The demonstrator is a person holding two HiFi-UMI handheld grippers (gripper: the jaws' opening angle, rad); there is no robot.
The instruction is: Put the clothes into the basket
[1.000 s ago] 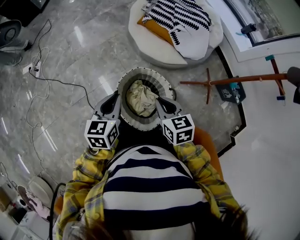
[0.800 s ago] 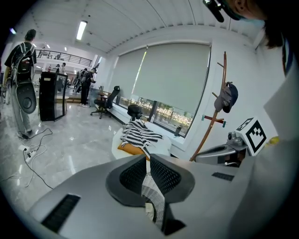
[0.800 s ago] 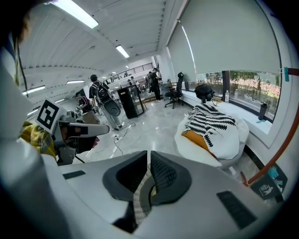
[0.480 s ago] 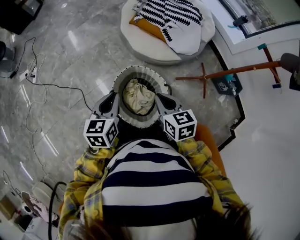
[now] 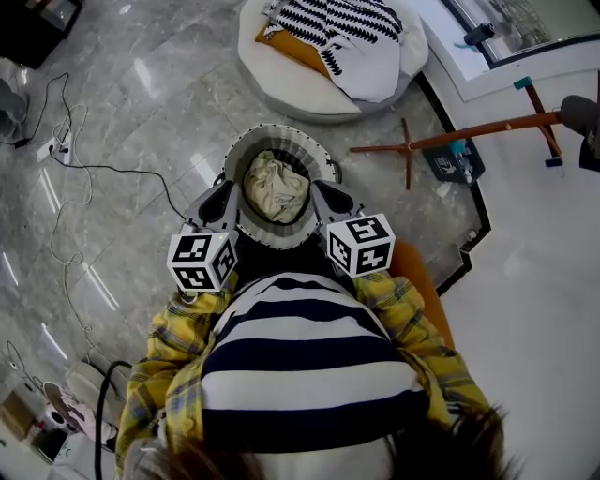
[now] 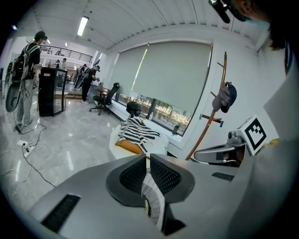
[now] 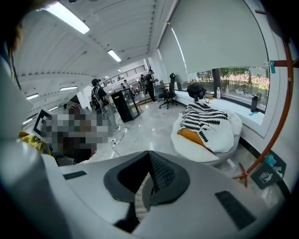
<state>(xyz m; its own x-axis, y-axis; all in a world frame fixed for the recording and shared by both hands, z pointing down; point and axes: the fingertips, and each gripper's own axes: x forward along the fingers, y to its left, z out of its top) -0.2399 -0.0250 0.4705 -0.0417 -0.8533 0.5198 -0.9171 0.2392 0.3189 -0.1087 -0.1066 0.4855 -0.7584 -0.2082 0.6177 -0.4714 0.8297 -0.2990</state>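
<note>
In the head view a round woven basket (image 5: 281, 132) hangs in front of the person's striped chest, held between both grippers. A crumpled beige garment (image 5: 276, 186) lies inside it. My left gripper (image 5: 221, 206) clamps the basket's left side and my right gripper (image 5: 328, 201) its right side. The left gripper view shows the left gripper (image 6: 147, 161) shut on a strip of the basket's woven rim (image 6: 153, 198). The right gripper (image 7: 149, 162) is likewise shut on woven rim material (image 7: 139, 201). A black-and-white zigzag garment (image 5: 339, 26) lies on a white round cushion (image 5: 309, 98) beyond the basket.
A wooden coat stand (image 5: 469, 136) lies or leans at the right, by the window ledge. Cables (image 5: 84, 169) trail over the marble floor at the left. An orange seat (image 5: 422, 286) is behind the person's right arm. People and office chairs stand far off in the hall.
The head view has drifted slightly. Both grippers keep their hold on the basket, and the basket stays between them.
</note>
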